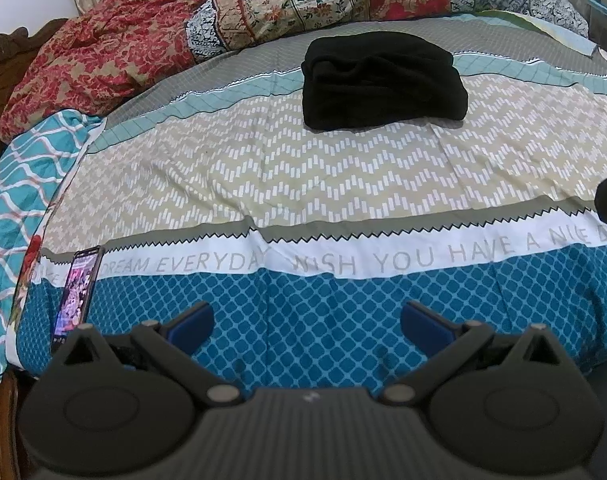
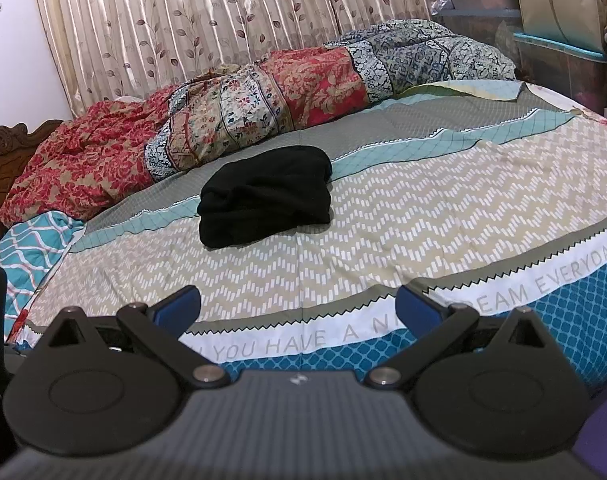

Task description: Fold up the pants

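A bed covered by a patterned bedsheet [image 1: 343,160] in teal, beige and blue bands fills both views. A rumpled floral quilt [image 2: 263,108] is heaped along the far side, likely pushed back to leave flat working room. The black pants [image 1: 383,80] lie mid-bed as a compact folded bundle, so the folding appears finished. A phone [image 1: 77,296] rests at the near left edge. The left gripper [image 1: 307,322] and right gripper [image 2: 297,306] hover near the front edge, well apart from the pants, jaws spread wide and empty.
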Motion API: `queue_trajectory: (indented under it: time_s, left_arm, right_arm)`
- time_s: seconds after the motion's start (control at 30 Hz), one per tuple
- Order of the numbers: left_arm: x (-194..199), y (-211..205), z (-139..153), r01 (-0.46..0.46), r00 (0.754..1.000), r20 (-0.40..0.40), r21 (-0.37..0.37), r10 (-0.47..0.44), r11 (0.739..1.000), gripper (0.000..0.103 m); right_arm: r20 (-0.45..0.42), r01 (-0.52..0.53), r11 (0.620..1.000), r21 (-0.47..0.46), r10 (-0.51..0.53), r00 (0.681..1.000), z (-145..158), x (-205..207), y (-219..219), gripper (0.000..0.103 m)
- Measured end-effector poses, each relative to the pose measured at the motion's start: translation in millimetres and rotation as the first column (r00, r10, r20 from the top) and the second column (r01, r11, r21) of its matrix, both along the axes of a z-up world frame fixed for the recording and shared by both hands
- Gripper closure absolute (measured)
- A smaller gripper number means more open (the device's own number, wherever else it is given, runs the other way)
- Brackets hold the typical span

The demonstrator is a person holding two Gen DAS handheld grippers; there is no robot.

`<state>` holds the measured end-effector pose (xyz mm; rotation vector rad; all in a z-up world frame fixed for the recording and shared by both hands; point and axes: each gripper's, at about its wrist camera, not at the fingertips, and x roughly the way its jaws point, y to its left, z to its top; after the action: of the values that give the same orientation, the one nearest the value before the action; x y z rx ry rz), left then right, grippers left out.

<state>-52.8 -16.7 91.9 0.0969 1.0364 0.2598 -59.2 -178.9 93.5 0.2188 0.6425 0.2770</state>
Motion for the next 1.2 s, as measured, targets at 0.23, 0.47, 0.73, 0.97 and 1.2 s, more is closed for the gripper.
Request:
queue_trajectory:
  time_s: [0.23, 0.47, 0.73, 0.97, 1.2]
  left_arm:
    - [0.4, -0.5, -0.1, 0.003, 1.0, 0.0, 0.004, -0.003, 1.0, 0.0]
    - [0.0, -0.6, -0.8, 0.002, 1.0, -0.001, 0.001, -0.002, 1.0, 0.0]
    - [-1.0, -1.0, -2.9, 0.014, 1.0, -0.006, -0.004, -0.014, 1.0, 0.0]
    - [-1.0, -0.8, -2.5, 0.015, 1.0, -0.007, -0.005, -0.015, 1.0, 0.0]
    - [0.5, -1.4, -0.3, 0.023, 1.0, -0.01, -0.006, -0.023, 1.0, 0.0]
  right_arm:
    - [0.0, -0.001, 1.0, 0.0, 0.001, 1.0, -0.9, 0.1, -0.8, 0.0]
    - [-0.001, -0.001, 1.0, 0.0, 0.001, 1.0, -0.9, 0.1, -0.7, 0.0]
    - [-0.001, -0.001, 1.0, 0.0, 0.001, 1.0, -0.9, 0.3, -0.7, 0.0]
    - [0.002, -0.001, 1.0, 0.0, 0.001, 1.0, -3.5, -1.1, -1.0, 0.0]
    - [-0.001, -0.001, 1.0, 0.0, 0.001, 1.0, -5.9, -1.4, -1.7, 0.0]
